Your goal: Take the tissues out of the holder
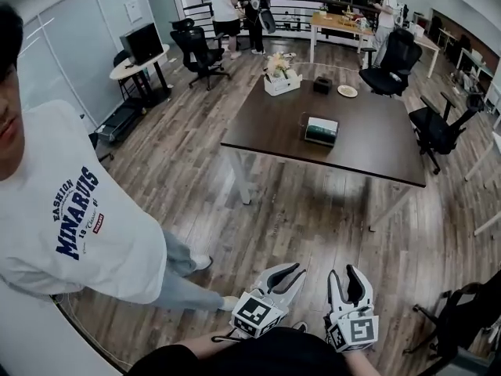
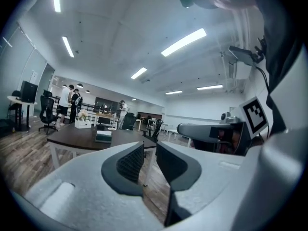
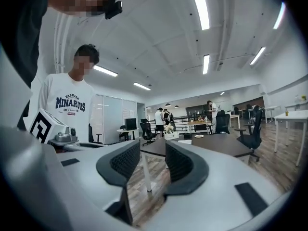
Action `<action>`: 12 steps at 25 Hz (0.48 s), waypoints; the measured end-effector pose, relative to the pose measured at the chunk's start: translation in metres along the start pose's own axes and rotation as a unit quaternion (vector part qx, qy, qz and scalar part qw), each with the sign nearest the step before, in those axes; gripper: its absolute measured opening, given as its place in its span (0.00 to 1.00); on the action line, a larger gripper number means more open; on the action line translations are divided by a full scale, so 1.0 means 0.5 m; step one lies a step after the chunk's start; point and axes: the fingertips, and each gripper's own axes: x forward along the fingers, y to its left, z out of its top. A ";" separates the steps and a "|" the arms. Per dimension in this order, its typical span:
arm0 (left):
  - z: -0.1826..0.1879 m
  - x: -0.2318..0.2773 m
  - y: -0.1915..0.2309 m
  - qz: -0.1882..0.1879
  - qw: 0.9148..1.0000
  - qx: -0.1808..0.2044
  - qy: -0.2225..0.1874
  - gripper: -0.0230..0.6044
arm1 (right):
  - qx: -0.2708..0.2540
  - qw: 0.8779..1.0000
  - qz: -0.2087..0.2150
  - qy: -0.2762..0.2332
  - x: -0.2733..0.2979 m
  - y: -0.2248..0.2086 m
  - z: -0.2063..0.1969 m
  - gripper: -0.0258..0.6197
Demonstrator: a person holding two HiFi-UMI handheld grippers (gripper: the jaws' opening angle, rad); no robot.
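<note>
The tissue holder (image 1: 321, 131), a dark green box with a white top, lies near the middle of a dark brown table (image 1: 376, 143) well ahead of me. In the left gripper view the tissue holder (image 2: 103, 136) shows small on the table (image 2: 72, 139), far beyond the jaws. Both grippers are held low and close to my body, far short of the table. My left gripper (image 1: 294, 272) (image 2: 150, 150) is open by a narrow gap, with nothing between its pads. My right gripper (image 1: 343, 272) (image 3: 153, 150) stands open wider, and it holds nothing either.
A person in a white printed T-shirt (image 1: 70, 210) stands close on my left. The table also carries a white basket (image 1: 282, 82), a small black box (image 1: 322, 84) and a plate (image 1: 347, 91). Black office chairs (image 1: 395, 57) (image 1: 438, 128) stand at its right side. Wooden floor (image 1: 297, 210) lies between me and the table.
</note>
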 end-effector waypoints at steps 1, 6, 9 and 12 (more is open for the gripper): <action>-0.007 -0.004 0.005 0.003 1.000 -0.011 0.003 0.14 | 0.003 1.000 -0.001 0.001 -0.001 0.001 -0.002 0.28; 0.015 -0.025 0.046 0.031 0.999 -0.021 -0.014 0.14 | -0.002 1.000 0.002 -0.002 0.015 0.016 0.006 0.28; 0.010 -0.029 0.054 0.029 0.999 -0.019 -0.014 0.14 | -0.001 1.000 0.001 0.003 0.021 0.024 -0.004 0.28; 0.013 -0.034 0.064 0.024 0.999 -0.016 -0.017 0.14 | 0.001 1.000 -0.003 0.008 0.033 0.035 -0.009 0.28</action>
